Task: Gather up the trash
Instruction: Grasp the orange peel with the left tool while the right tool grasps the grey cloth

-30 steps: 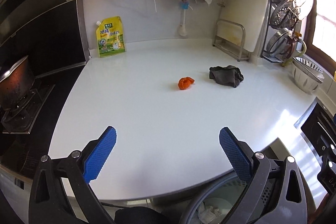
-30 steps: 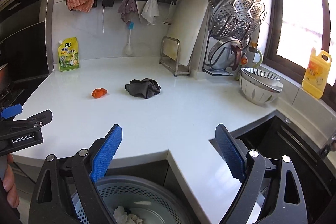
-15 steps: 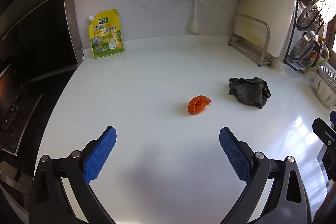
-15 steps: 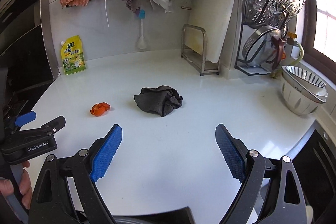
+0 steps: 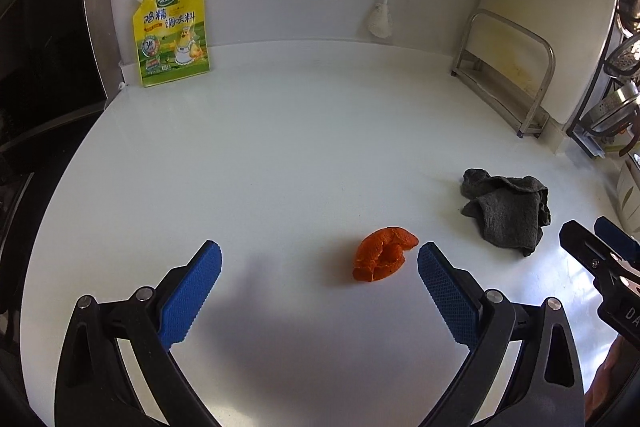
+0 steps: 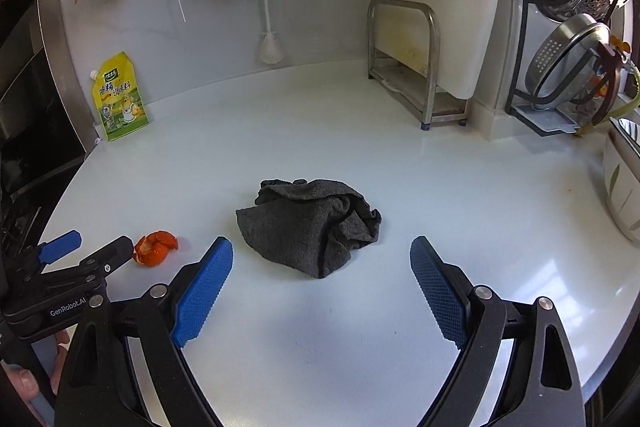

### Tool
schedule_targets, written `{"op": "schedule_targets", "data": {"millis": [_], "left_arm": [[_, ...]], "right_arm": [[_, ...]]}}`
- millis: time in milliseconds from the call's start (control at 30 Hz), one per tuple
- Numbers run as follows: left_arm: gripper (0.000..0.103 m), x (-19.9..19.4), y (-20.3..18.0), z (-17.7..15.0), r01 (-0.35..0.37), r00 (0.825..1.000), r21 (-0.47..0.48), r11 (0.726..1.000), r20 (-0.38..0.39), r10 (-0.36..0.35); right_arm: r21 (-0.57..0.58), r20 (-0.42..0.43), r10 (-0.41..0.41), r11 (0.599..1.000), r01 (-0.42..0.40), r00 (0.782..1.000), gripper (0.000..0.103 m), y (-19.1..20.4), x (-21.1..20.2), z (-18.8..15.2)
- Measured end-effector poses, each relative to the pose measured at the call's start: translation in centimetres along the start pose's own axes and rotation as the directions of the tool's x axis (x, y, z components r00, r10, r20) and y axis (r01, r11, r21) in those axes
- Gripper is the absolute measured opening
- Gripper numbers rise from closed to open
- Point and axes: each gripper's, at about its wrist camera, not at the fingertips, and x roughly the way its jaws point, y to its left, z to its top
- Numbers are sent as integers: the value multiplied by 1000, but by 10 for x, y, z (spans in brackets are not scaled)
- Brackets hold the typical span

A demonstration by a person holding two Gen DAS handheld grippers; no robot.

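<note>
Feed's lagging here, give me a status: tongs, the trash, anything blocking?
Left tongs open, empty, orange peel just ahead by the right finger. Right tongs open, facing the grey rag. Nothing between tongs and peel.

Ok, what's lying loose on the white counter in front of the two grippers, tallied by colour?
Orange: 1, the peel scrap
Dark grey: 1, the crumpled cloth
Yellow: 1, the seasoning pouch standing against the back wall
Total: 3

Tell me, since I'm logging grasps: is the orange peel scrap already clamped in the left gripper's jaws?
No: the crumpled orange peel scrap lies free on the white countertop, ahead of the left gripper, whose jaws stand wide open.
</note>
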Motion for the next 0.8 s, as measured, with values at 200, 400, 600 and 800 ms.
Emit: {"op": "schedule_targets", "data": {"millis": [200,400,600,800], "left_arm": [[97,12,-1,2,-4,1000,-7,1000,-16,4],[97,17,-2,1,-11,1000,3,1000,-26,11],[97,24,-7,3,-34,998,14,999,-46,35],[97,23,-13,1,-36,999,28,999,-39,38]], "right_arm": [[31,-47,40,999,-39,998,86,-3,31,10],[36,-93,44,999,-41,995,86,-4,57,16],[30,-134,44,999,-41,990,73,-5,71,16],[39,-131,48,998,-44,990,37,-13,69,16]]}}
